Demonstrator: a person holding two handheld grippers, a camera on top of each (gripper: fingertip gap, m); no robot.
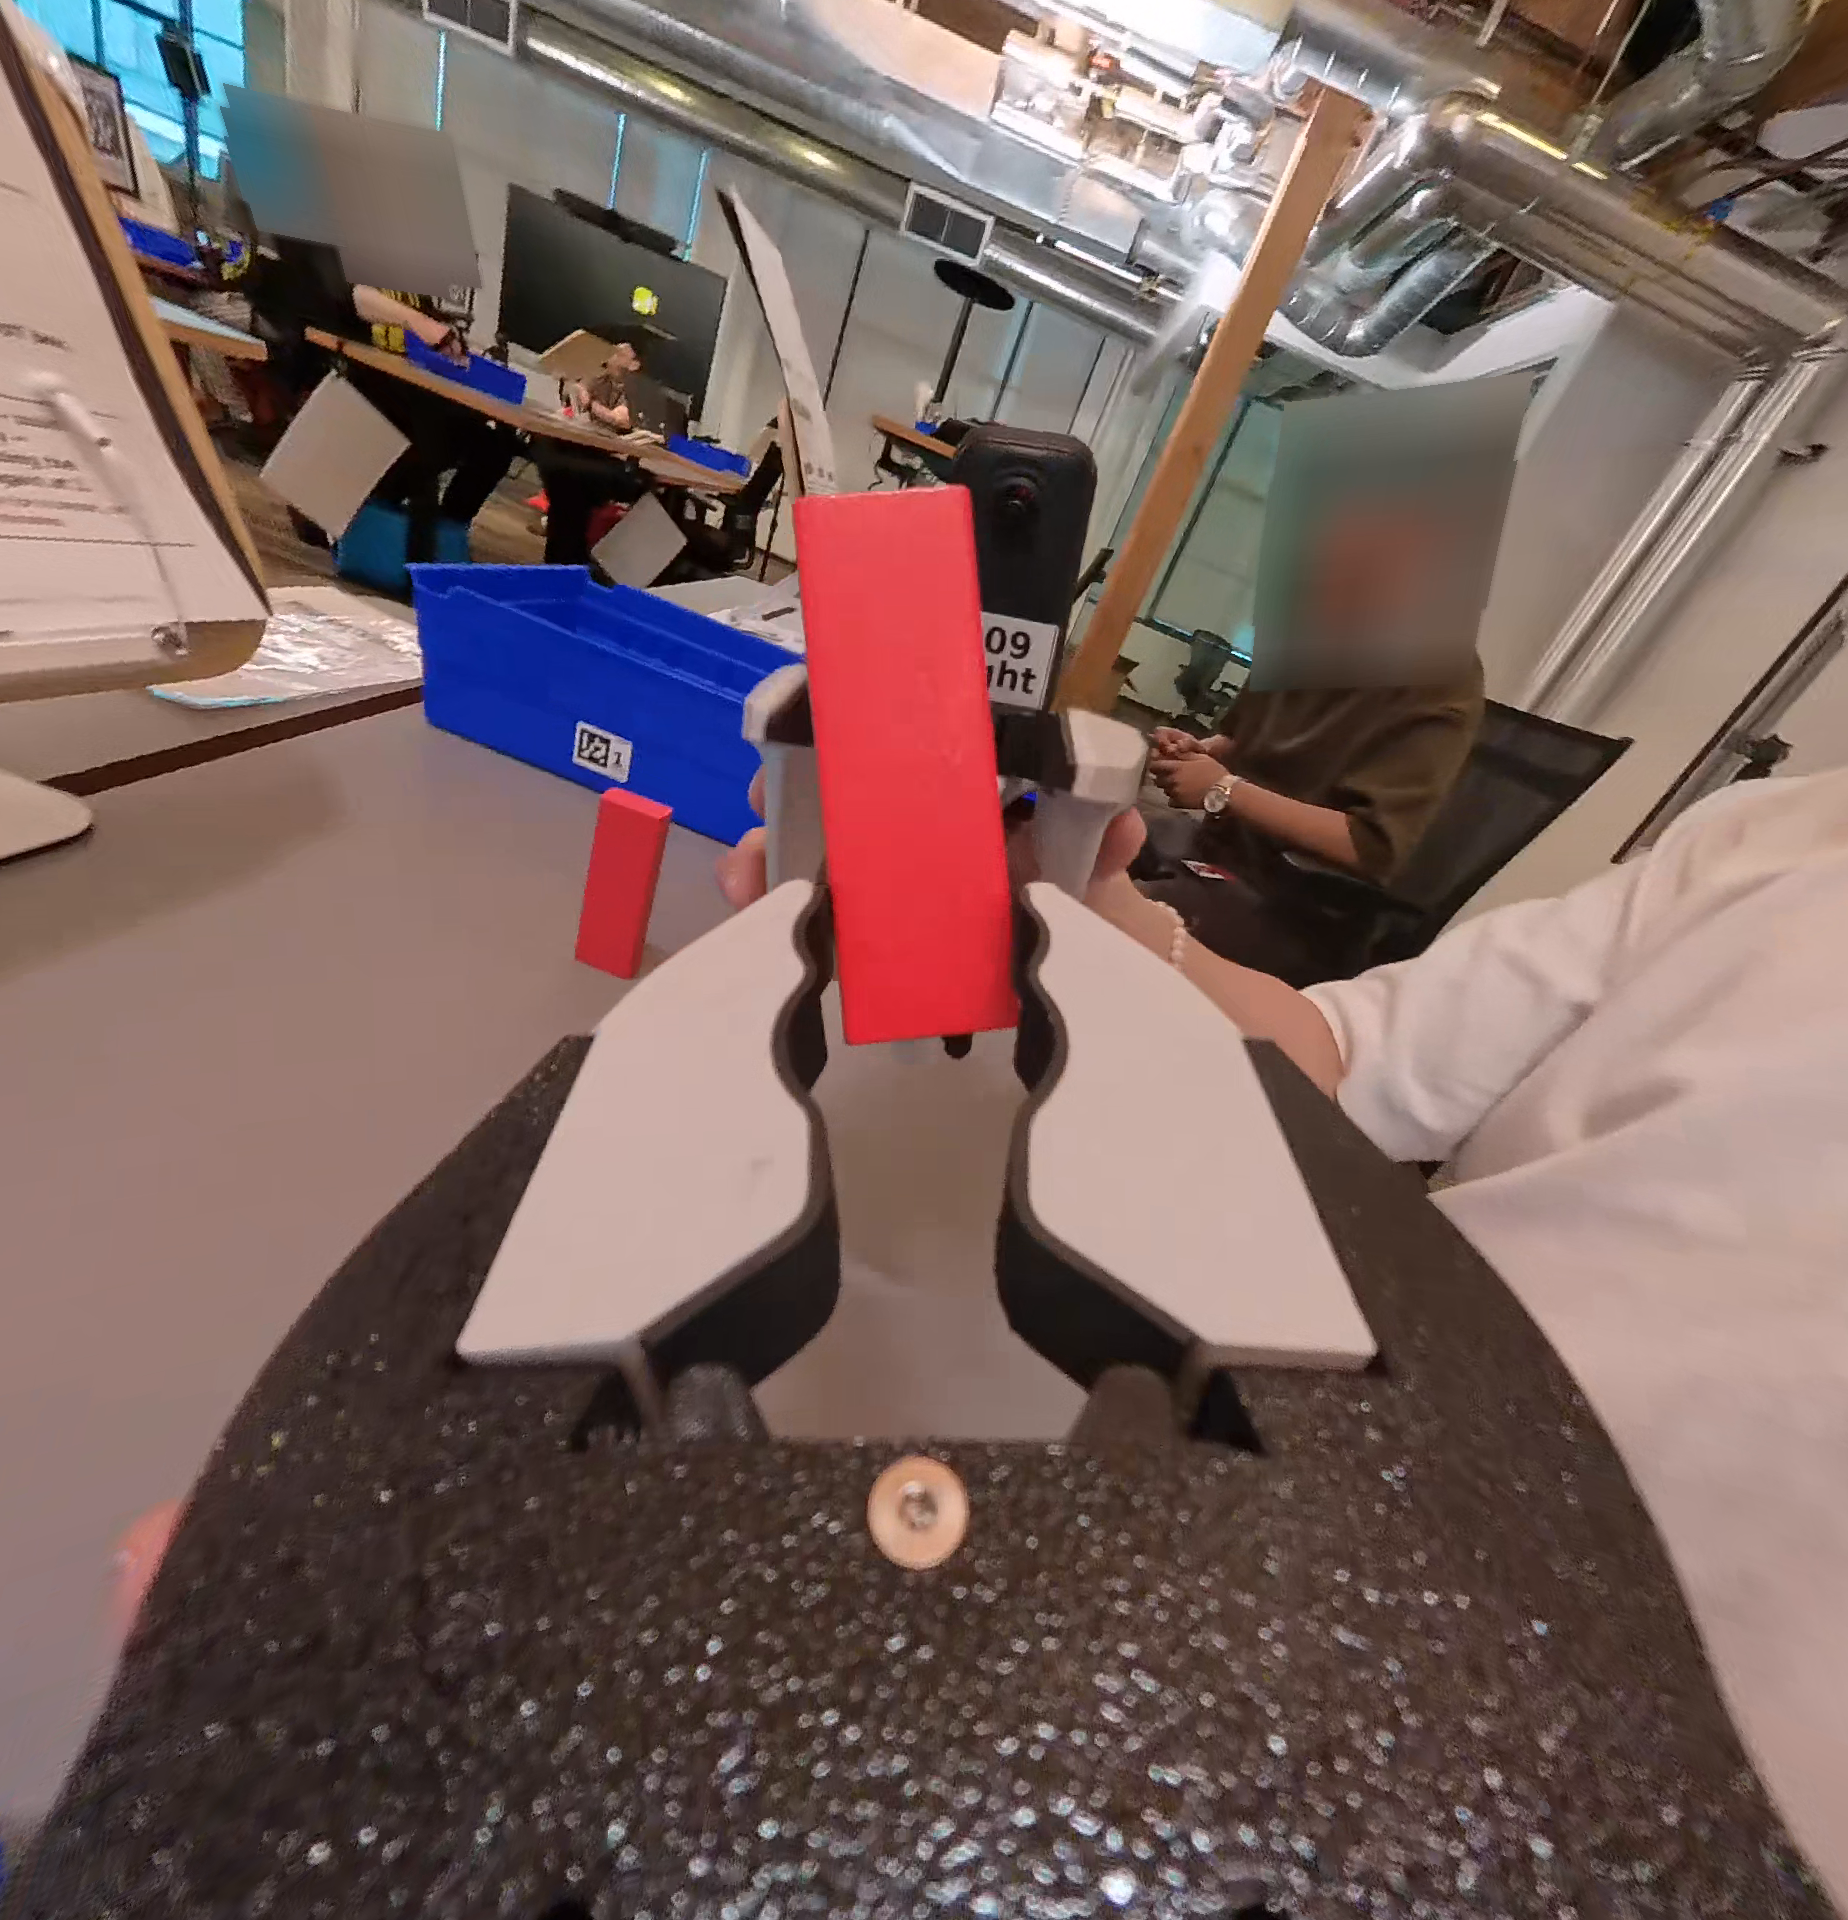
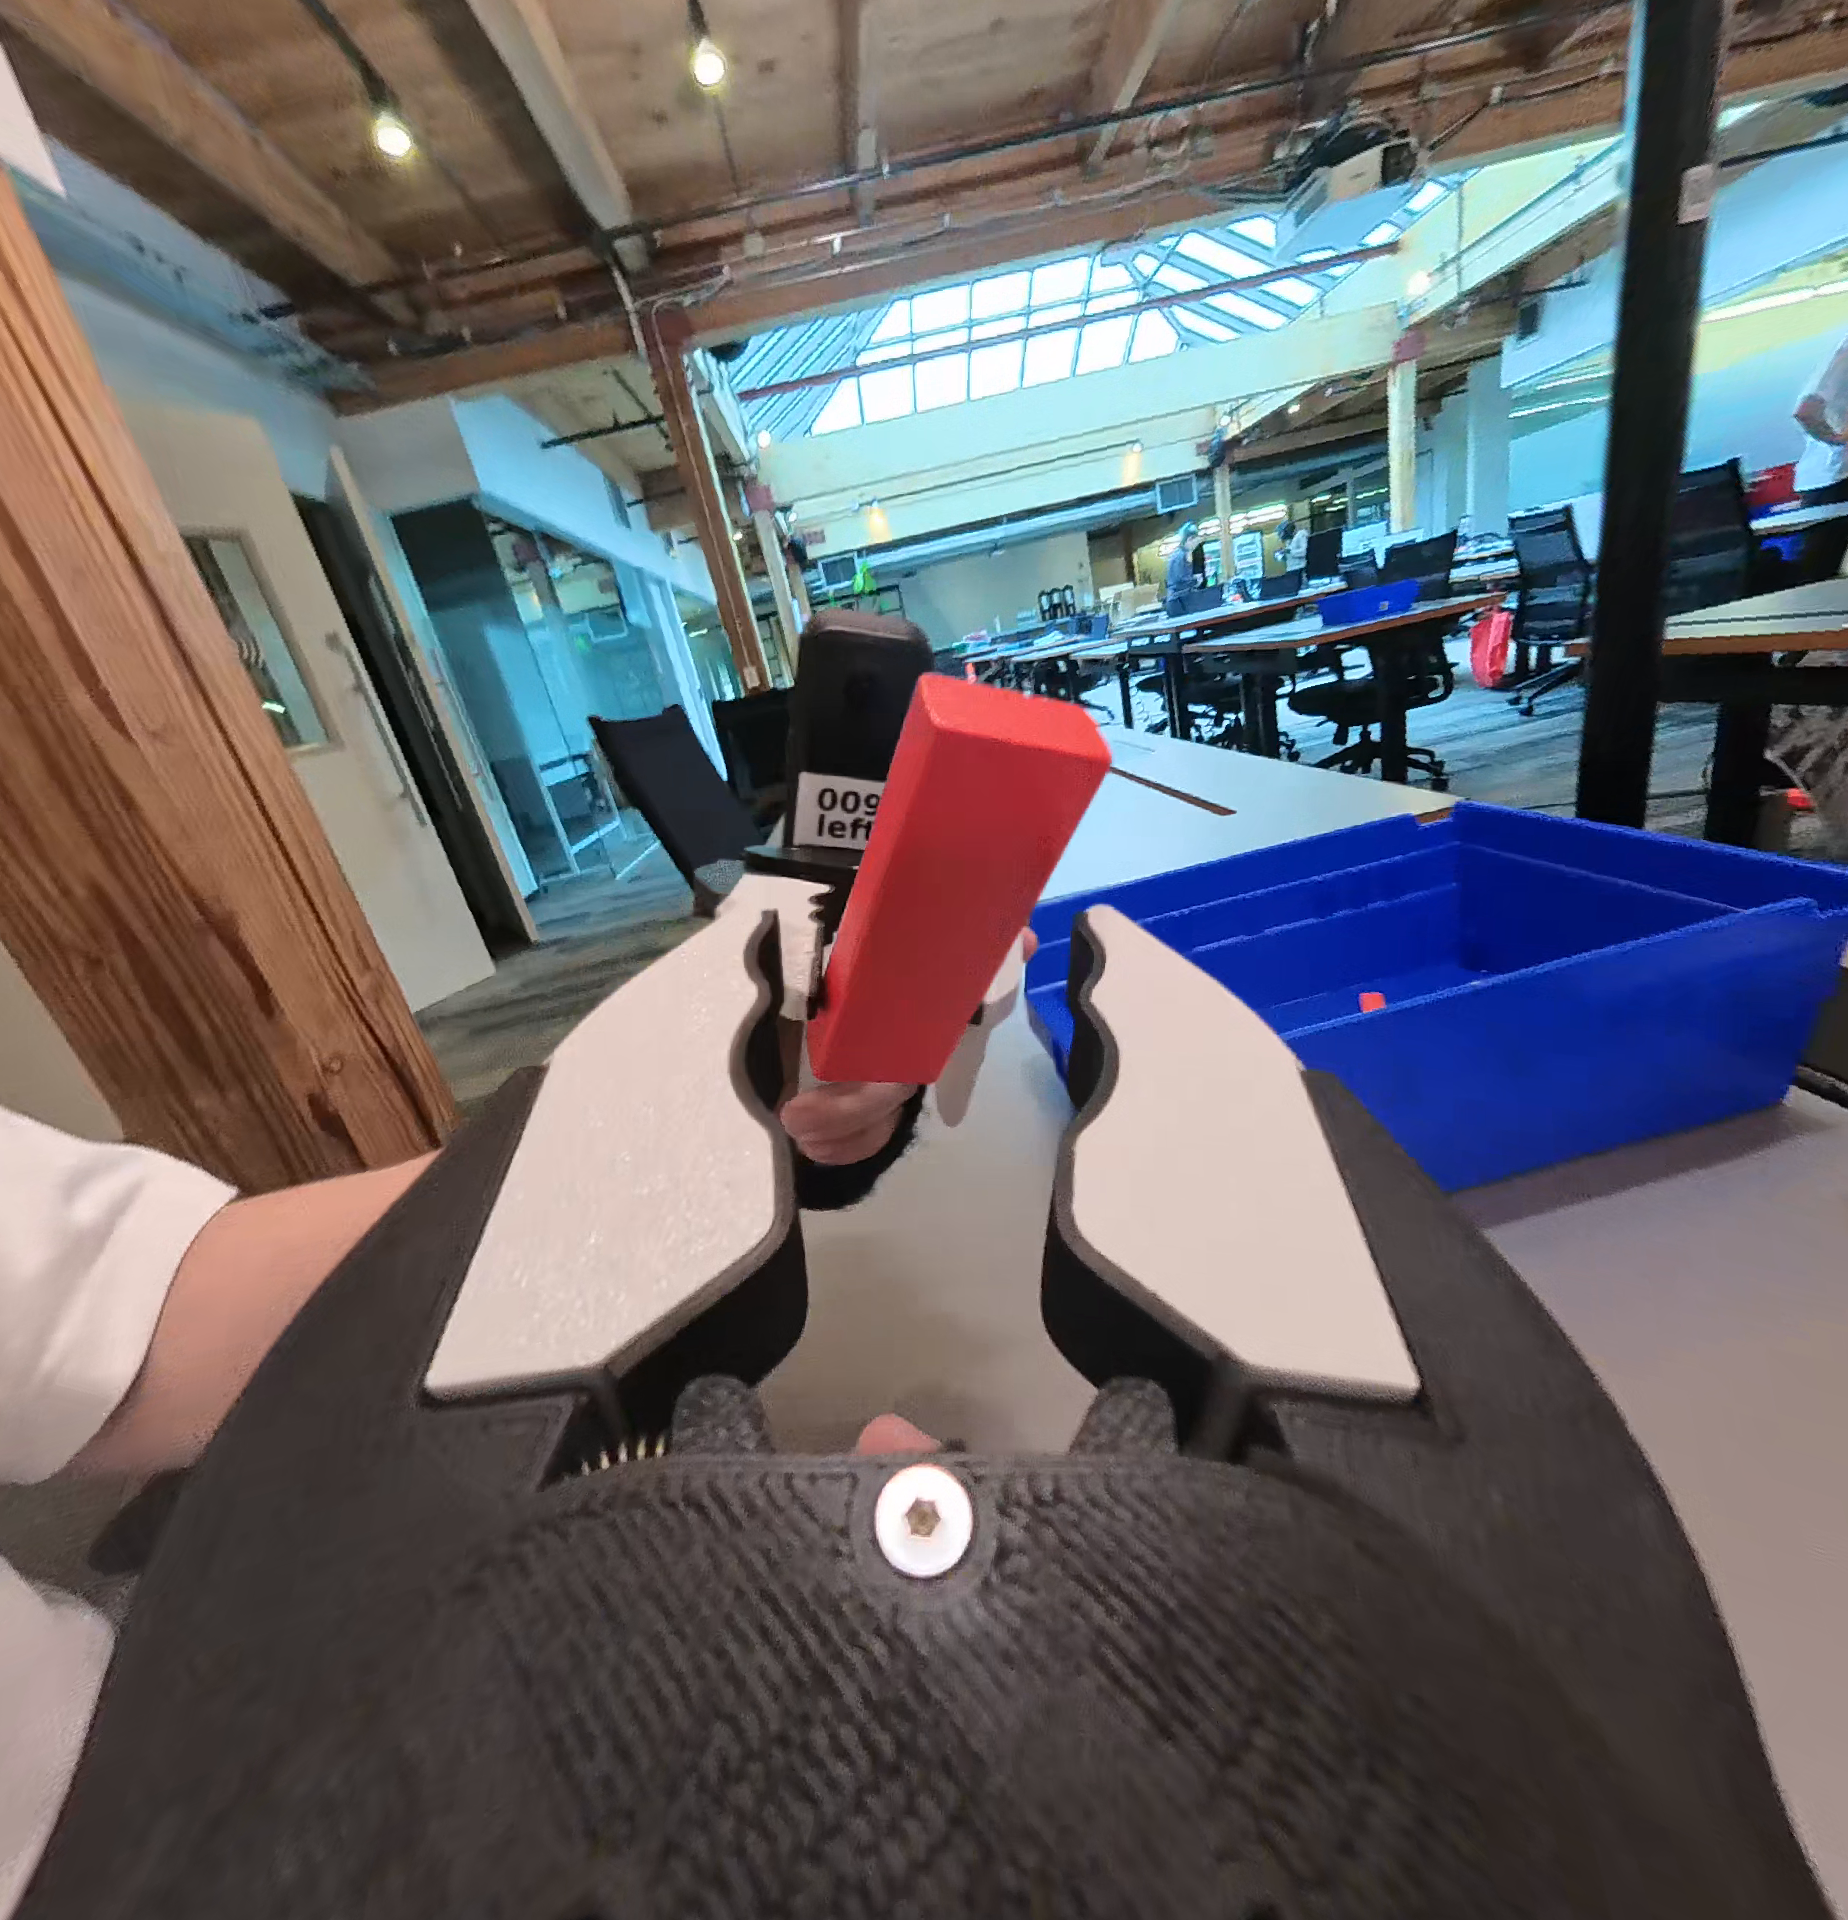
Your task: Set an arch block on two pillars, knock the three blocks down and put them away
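Observation:
My left gripper point(image 1: 915, 935) is shut on the lower part of a red block point(image 1: 904, 769) and holds it upright in the air above the grey table point(image 1: 224, 1039). My right gripper point(image 2: 920, 935) faces it, open. Its jaws stand on either side of the same red block point(image 2: 951, 883), with a clear gap on the right side. The right gripper's grey fingers point(image 1: 1102, 758) show behind the block in the left wrist view. The left gripper's white fingers point(image 2: 967, 1060) show in the right wrist view. A second red block point(image 1: 622, 883) stands upright on the table.
A blue bin point(image 1: 587, 665) sits on the table behind the blocks; in the right wrist view the bin point(image 2: 1471, 966) holds a small red piece point(image 2: 1370, 1001). A paper stand point(image 1: 68, 416) is at the left. A seated person point(image 1: 1346, 769) is across the table. A wooden post point(image 2: 120, 727) stands nearby. My two grippers' fingertips are within a few centimetres of each other.

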